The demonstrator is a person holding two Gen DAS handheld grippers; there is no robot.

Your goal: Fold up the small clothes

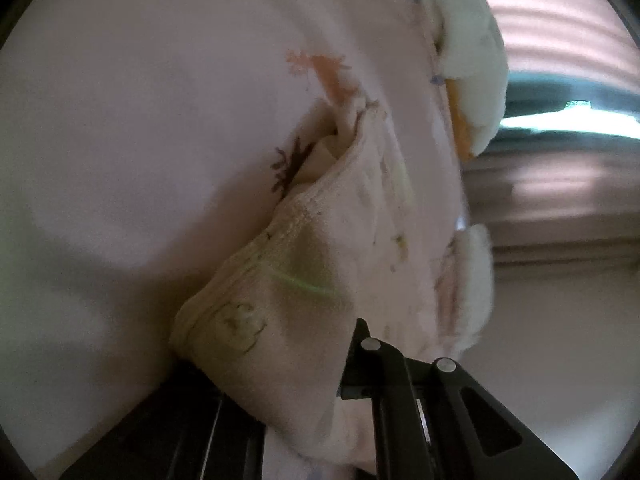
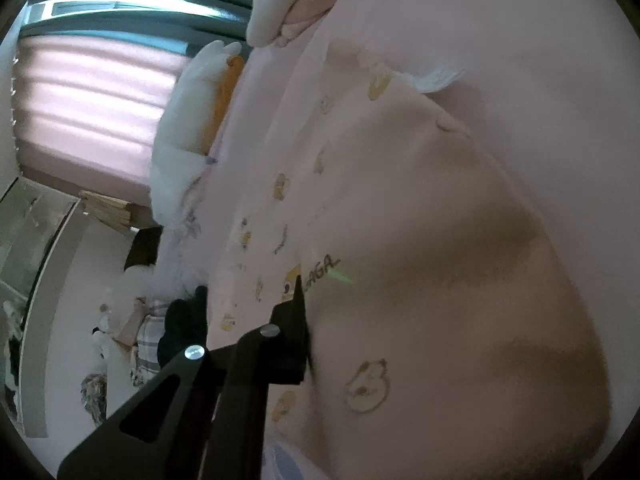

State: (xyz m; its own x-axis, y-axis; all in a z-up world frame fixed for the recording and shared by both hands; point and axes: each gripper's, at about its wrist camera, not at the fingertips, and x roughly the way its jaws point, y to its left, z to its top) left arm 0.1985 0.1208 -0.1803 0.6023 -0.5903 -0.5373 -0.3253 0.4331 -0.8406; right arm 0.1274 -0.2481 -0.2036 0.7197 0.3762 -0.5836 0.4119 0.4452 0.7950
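A small cream garment (image 1: 304, 264) with printed cartoon figures lies bunched on a pink bed sheet (image 1: 140, 100). My left gripper (image 1: 336, 344) is shut on its stitched hem. One black finger (image 1: 362, 336) shows, and the cloth drapes over the other. In the right wrist view the same garment (image 2: 420, 240) spreads wide, with duck prints and lettering. My right gripper (image 2: 320, 304) is shut on its edge. Its left finger (image 2: 298, 308) presses against the fabric, and the other finger is hidden under the cloth.
A white plush toy (image 1: 472, 40) with an orange part lies at the bed's far edge (image 2: 188, 120). Beyond it is a window with a pink blind (image 2: 88, 92). Beside the bed, low down, stand a wardrobe (image 2: 36, 240) and floor clutter (image 2: 132, 340).
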